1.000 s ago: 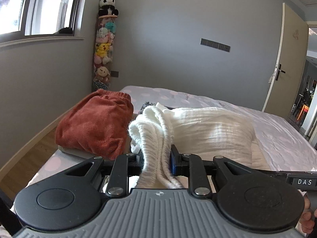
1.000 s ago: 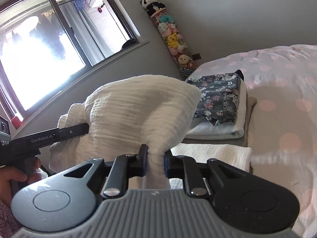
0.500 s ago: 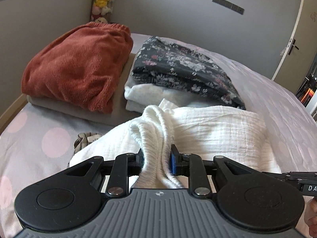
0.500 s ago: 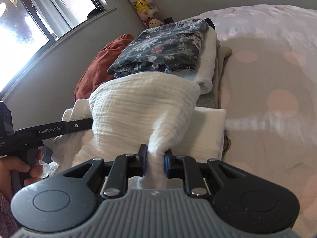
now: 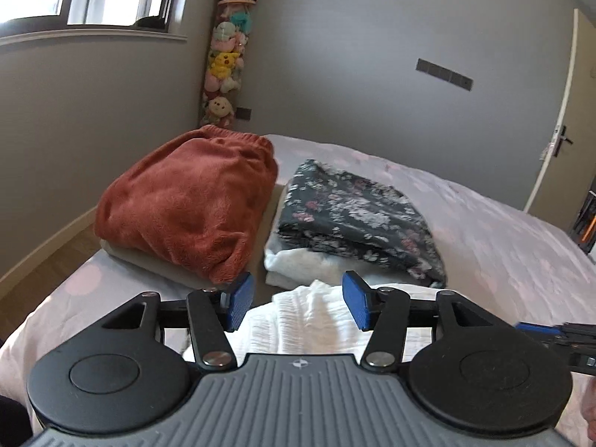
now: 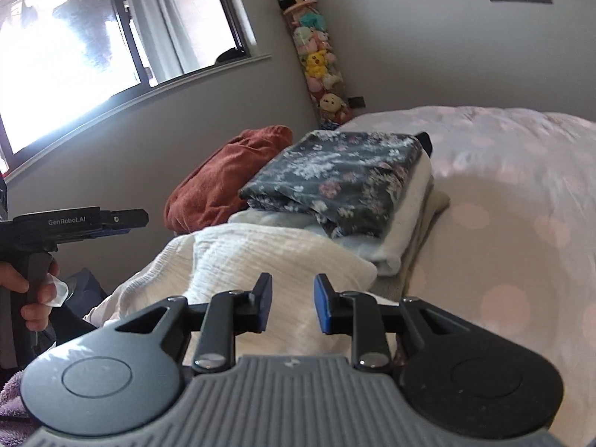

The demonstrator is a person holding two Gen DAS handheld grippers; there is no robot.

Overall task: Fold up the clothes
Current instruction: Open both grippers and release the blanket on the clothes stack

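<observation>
While the folded white crinkled cotton garment (image 5: 309,316) lies on the bed at twelve o'clock under both, the left claw (image 5: 296,303) and right claw (image 6: 292,307) are opening, released; its long axis runs nine-to-three.

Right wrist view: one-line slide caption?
Right gripper opening over the folded white garment on the bed, beside the floral-topped stack.

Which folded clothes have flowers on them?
The dark floral garment, on top of the right-hand stack. The rust-red fleece and white crinkled garment are plain.
</observation>
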